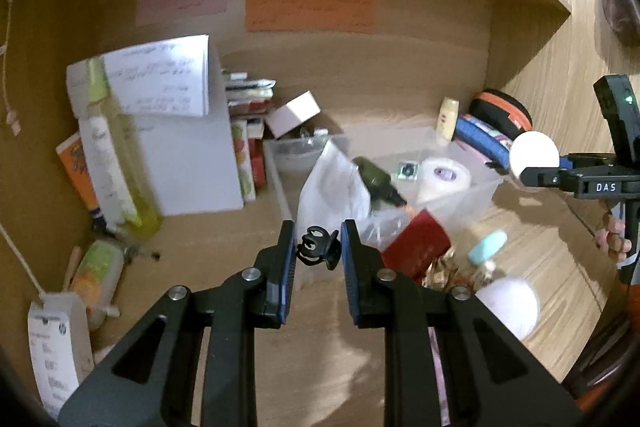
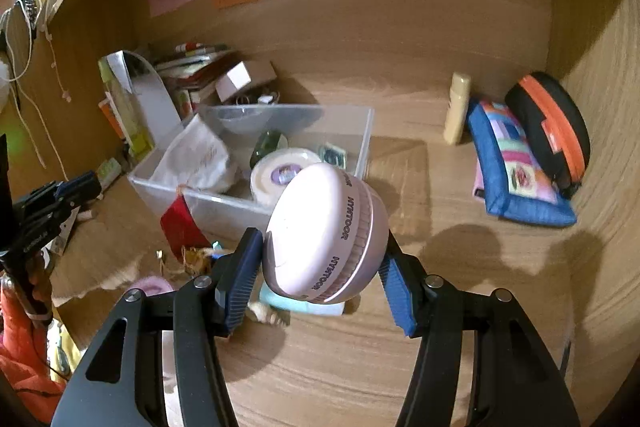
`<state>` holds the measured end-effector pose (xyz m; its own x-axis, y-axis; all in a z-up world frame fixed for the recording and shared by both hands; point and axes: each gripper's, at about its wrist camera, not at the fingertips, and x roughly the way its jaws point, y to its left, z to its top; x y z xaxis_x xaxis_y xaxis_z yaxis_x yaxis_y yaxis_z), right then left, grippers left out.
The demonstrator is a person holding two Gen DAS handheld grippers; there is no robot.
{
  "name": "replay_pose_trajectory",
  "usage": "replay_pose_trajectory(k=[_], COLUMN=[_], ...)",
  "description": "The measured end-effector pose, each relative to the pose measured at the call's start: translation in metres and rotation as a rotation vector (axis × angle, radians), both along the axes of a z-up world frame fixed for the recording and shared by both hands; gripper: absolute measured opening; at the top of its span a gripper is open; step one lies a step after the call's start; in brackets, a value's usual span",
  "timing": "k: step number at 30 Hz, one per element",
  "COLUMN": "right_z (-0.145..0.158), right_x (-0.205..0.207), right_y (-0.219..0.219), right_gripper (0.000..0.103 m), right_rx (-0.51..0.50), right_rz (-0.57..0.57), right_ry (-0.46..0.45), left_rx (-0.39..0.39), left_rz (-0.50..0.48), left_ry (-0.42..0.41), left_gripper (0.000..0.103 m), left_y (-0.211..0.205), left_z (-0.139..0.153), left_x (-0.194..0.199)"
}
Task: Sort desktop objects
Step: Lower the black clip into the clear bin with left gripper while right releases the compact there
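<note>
The left gripper [image 1: 318,247] pinches a small black hair clip [image 1: 317,246]; the right gripper [image 2: 322,269], half open, clamps a round pink case [image 2: 326,233]. Both hang above the desk [image 2: 360,367], before the clear bin [image 2: 356,135]

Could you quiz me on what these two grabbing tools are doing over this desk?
1. True or false: the left gripper has nothing between its fingers.
2. What does the right gripper hold?
A. tape roll
B. pink round case
C. red box
3. Fill in: the tape roll lies inside the clear ____.

Key:
1. False; it pinches a black hair clip.
2. B, the pink round case.
3. bin.
</note>
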<state>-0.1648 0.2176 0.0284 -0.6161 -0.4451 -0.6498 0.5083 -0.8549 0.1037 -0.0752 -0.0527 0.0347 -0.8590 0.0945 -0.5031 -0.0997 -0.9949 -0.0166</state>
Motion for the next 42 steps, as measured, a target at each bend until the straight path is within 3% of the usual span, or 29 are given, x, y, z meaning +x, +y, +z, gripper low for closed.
replay_pose_trajectory(k=[8, 22, 33, 42], right_z=[0.012, 0.004, -0.013, -0.022], right_x=[-0.017, -0.046, -0.057, -0.061], right_y=[-0.024, -0.088, -0.127, -0.138], right_gripper=[0.054, 0.054, 0.054, 0.054], right_rx=[-0.001, 0.056, 0.125, 0.158], right_rz=[0.055, 0.209, 0.284, 0.304], right_ry=[0.036, 0.009, -0.026, -0.061], left_rx=[0.002, 0.055, 0.087, 0.068], left_rz=[-0.032, -0.103, -0.131, -0.132], left_ry=[-0.006, -0.075, -0.164, -0.158], left_gripper=[0.021, 0.021, 0.021, 0.024], left_y=[0.007, 0.004, 0.001, 0.003], left_z=[0.004, -0.006, -0.026, -0.025], left_x=[-0.031, -0.075, -0.090, -0.090])
